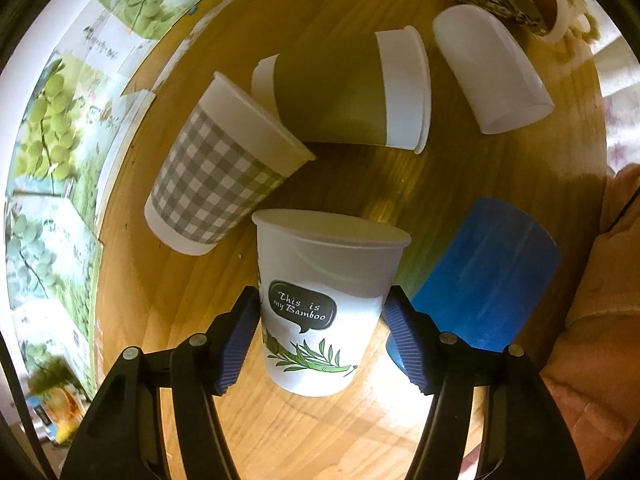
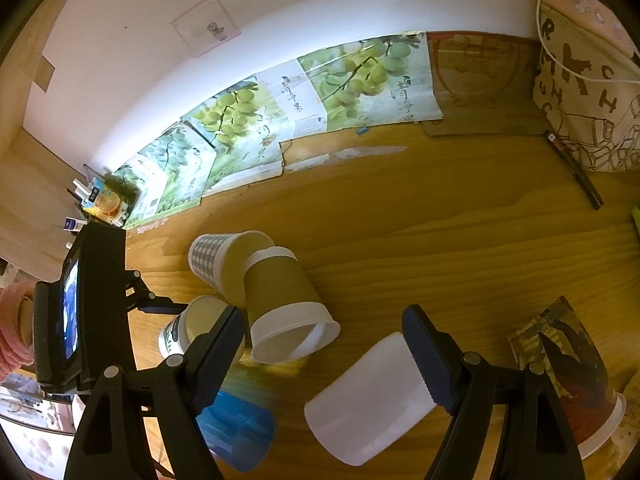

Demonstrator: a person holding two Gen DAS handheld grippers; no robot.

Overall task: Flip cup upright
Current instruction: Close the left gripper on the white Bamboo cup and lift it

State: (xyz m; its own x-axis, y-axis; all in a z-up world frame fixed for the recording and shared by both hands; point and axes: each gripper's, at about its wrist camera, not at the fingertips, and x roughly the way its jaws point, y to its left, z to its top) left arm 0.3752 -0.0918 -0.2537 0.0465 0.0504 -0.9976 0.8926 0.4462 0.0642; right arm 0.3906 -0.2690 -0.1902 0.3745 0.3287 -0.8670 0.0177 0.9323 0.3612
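Left gripper (image 1: 322, 320) has both blue ribbed pads against the sides of the white bamboo cup (image 1: 324, 312), clamped on it; cup stands upright, mouth up, "This is my Bamboo" print facing the camera, base on the wooden table (image 1: 400, 184). From that cup: gingham cup (image 1: 216, 172) at 10 o'clock, lying on its side; olive-sleeve cup (image 1: 348, 92) at 12 o'clock, on its side, its base end touching the gingham cup's rim area; plain white cup (image 1: 492, 68) at 1 o'clock, on its side, apart from the olive one; blue cup (image 1: 480, 276) at 3 o'clock, on its side, just beside the right pad. Patterned cup (image 1: 532, 4) at far 1 o'clock, partly cut off. Right gripper (image 2: 324, 344) jaws spread wide, holding nothing, hovering over the plain white cup (image 2: 368, 396) with the right finger overlapping its upper end; can't tell if touching. In the right wrist view the bamboo cup (image 2: 192, 328) sits at 9 o'clock behind the left finger, olive-sleeve cup (image 2: 280, 300) at 11 o'clock, gingham cup (image 2: 216, 260) behind it, blue cup (image 2: 236, 428) at 7 o'clock, patterned cup (image 2: 568, 372) at 3 o'clock. Grape-print cartons (image 2: 280, 108) line the wall at 12 o'clock.
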